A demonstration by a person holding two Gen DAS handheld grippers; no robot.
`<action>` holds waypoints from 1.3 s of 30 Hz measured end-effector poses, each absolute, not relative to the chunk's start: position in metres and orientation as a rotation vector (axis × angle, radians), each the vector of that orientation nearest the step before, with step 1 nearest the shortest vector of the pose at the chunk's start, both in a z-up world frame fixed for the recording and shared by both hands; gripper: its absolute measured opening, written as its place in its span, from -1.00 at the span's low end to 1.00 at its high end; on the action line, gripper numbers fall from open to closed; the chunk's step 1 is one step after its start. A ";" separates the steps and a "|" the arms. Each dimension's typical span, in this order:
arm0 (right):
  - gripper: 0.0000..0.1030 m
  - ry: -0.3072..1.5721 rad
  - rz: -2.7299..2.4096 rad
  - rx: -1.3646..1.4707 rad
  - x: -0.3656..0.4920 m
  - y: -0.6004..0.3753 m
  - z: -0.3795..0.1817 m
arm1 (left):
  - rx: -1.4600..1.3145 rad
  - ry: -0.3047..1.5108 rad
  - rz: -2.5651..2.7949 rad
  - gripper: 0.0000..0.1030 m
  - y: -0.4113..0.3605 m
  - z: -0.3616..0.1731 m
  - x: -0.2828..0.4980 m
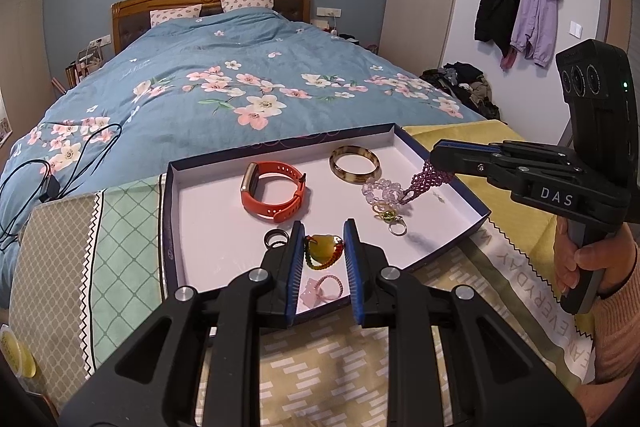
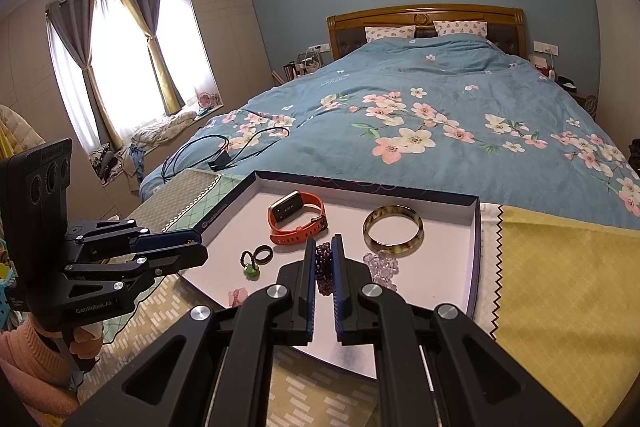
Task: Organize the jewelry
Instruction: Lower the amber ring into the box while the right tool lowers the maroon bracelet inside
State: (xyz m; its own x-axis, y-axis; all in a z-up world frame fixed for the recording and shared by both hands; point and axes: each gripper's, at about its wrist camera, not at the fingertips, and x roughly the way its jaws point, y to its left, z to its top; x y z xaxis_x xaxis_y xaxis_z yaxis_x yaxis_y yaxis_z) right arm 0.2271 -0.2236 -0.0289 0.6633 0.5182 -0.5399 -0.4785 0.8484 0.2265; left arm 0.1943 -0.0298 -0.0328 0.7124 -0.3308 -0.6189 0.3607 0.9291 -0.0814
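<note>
A shallow white-lined box tray (image 1: 208, 227) (image 2: 452, 283) lies on a cloth at the foot of the bed. In it are an orange watch (image 1: 272, 193) (image 2: 298, 217), a tortoiseshell bangle (image 1: 354, 163) (image 2: 394, 231), a dark ring (image 1: 276, 238) (image 2: 264, 253), a clear bead bracelet (image 1: 380, 191) (image 2: 382, 263), a pink hair tie (image 1: 324, 287) and a yellow-green pendant (image 1: 324, 247). My left gripper (image 1: 322, 233) is open around the pendant. My right gripper (image 2: 323, 247) (image 1: 434, 163) is shut on a purple bead bracelet (image 1: 426, 181) (image 2: 324, 267), lifted over the tray's right side.
The patterned cloth (image 1: 120, 227) (image 2: 560, 287) covers the surface under the tray. The bed with a blue floral duvet (image 1: 240, 87) lies behind, with a black cable (image 1: 60, 171) (image 2: 224, 151) on it. Coats (image 1: 520, 11) hang on the right wall.
</note>
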 end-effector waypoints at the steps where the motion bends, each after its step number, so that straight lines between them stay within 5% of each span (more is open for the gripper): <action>1: -0.89 0.631 0.564 0.067 0.228 -0.223 -0.029 | 0.046 0.678 -0.382 -0.61 -0.030 -0.033 0.195; 39: -0.89 0.659 0.565 0.082 0.243 -0.219 -0.042 | 0.042 0.736 -0.348 -0.61 -0.035 -0.050 0.220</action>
